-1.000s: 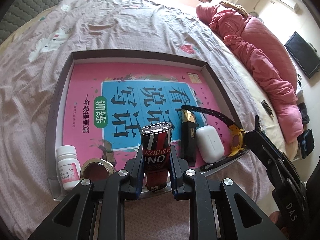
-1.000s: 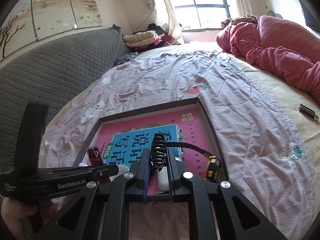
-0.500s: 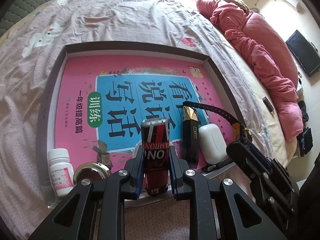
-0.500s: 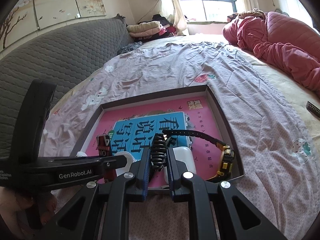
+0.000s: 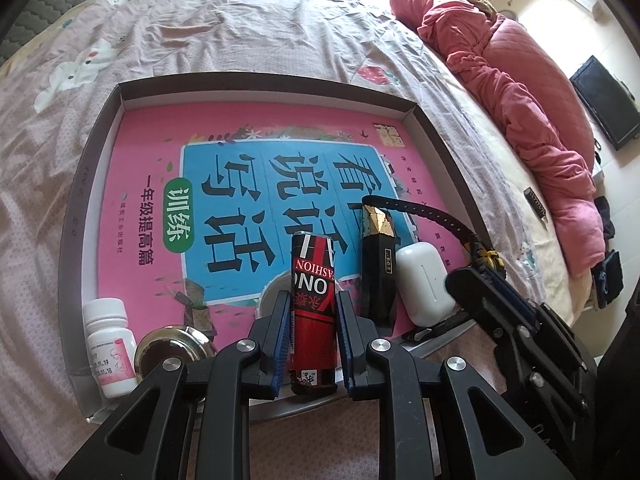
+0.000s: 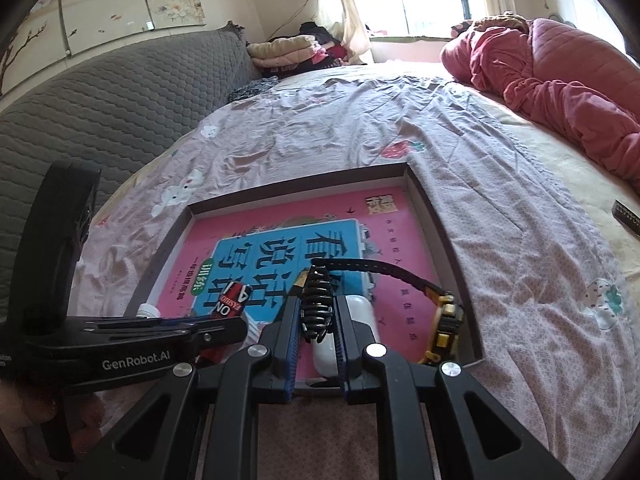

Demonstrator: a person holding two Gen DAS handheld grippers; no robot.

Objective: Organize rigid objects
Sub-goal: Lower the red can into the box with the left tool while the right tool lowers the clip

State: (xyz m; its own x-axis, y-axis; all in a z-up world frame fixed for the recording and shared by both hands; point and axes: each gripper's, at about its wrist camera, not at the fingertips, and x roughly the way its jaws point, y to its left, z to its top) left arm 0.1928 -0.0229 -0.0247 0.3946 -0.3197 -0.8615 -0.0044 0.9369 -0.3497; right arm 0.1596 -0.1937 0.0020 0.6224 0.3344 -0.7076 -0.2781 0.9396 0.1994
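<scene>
My left gripper (image 5: 312, 320) is shut on a red and black box (image 5: 312, 300) printed "FASHION", held over the near edge of a shallow grey tray (image 5: 260, 79). The box leans away from me. A pink and blue book (image 5: 248, 176) lines the tray floor. My right gripper (image 6: 318, 320) is shut on a black hair claw clip (image 6: 316, 304) above the same tray (image 6: 434, 220). Along the tray's near side lie a white pill bottle (image 5: 110, 344), a round metal piece (image 5: 172, 346), a black and gold box (image 5: 378, 268), a white earbud case (image 5: 424, 284) and a black and yellow watch (image 6: 442, 320).
The tray rests on a pinkish bedsheet (image 5: 240, 28). A pink quilt (image 5: 532, 92) is heaped at the right, a grey padded headboard (image 6: 100, 92) stands at the left. A small dark object (image 6: 626, 216) lies on the bed's right side. The left gripper's body (image 6: 120, 344) crosses the right wrist view.
Both views have crept slightly closer over the tray's near edge. The red box now leans further away. The right gripper has come further into the left wrist view. Both grips are unchanged.
</scene>
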